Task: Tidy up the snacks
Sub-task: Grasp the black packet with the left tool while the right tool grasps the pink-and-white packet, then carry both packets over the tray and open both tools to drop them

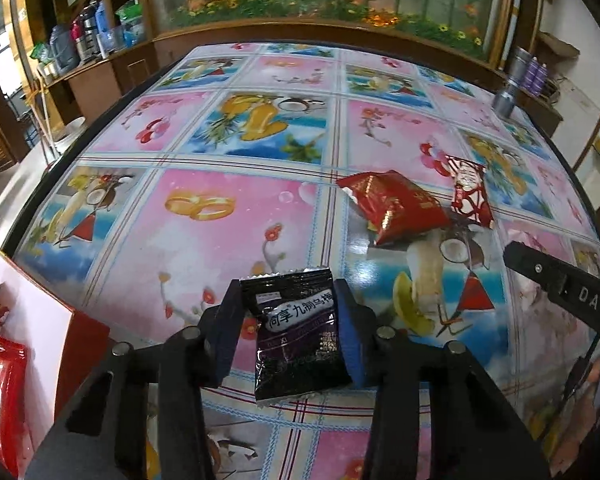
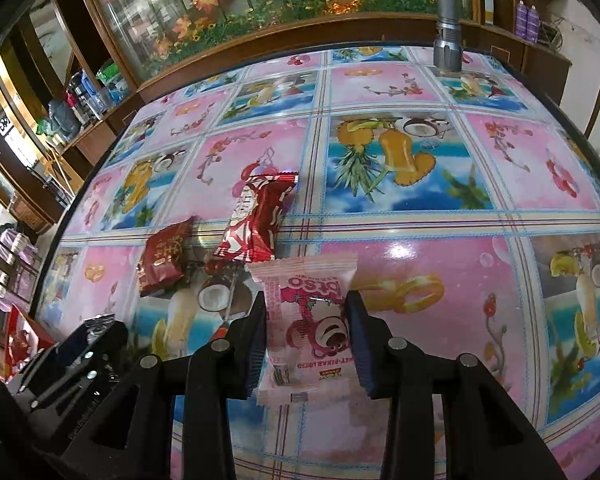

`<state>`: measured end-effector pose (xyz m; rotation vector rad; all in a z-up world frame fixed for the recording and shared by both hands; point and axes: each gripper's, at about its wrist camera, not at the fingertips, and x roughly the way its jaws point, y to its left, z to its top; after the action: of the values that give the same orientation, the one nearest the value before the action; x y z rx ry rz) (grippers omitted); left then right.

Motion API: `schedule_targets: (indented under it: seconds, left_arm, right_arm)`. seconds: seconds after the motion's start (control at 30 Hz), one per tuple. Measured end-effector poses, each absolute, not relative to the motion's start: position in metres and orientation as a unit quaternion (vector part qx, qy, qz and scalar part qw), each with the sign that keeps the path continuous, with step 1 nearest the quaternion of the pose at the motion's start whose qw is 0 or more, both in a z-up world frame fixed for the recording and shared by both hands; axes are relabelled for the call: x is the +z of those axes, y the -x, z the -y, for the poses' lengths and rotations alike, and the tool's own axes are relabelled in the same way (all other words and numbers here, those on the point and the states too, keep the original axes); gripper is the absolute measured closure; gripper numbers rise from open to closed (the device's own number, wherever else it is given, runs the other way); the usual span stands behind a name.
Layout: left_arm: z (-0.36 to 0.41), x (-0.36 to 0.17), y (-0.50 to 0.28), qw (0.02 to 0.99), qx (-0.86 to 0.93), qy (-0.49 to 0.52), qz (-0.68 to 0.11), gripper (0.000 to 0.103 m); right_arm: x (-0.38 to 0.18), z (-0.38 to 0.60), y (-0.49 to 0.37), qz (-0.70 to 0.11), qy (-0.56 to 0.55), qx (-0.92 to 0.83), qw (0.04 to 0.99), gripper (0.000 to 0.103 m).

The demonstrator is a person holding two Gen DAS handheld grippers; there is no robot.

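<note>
Left wrist view: the left gripper, at lower centre, is pinching a black packet between its two blue pads, the jaws partly closed and both pads pressing the packet's sides. The packet is standing upright over the table. Two red packets are lying touching each other at right of centre. A red box holding more red packets is sitting at the lower left edge.

Right wrist view: the right gripper, at lower centre, is gripping a pink packet printed with a bear, the jaws partly closed with both pads against its sides. The same two red packets are lying just beyond, left of centre. A grey flashlight is standing upright at the table's far edge, upper right.
</note>
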<state>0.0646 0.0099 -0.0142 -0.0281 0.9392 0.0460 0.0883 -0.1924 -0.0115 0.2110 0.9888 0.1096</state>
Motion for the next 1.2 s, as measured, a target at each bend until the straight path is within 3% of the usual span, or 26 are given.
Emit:
schedule_targets:
  seconds: [0.2,0.57,0.8,1.2]
  left_arm:
    - [-0.003,-0.004,-0.052,0.897,-0.006,0.006,-0.441,0.063]
    - [-0.002,0.074,0.02,0.943,-0.001,-0.074,-0.324,0.063]
    - [-0.033,0.114,0.064,0.956,0.02,-0.07,-0.284,0.063]
    - [-0.055,0.131,0.112,0.967,-0.009,-0.05,-0.251,0.063]
  right_arm:
    - [-0.004,0.199,-0.086,-0.46,-0.134,0.074,0.875,0.065]
    - [0.024,0.205,-0.073,-0.39,-0.177,0.117,0.896,0.065]
    - [0.047,0.194,-0.047,-0.288,-0.13,0.085,0.945,0.065]
    - [0.092,0.186,0.067,-0.207,-0.089,0.082,0.971,0.065]
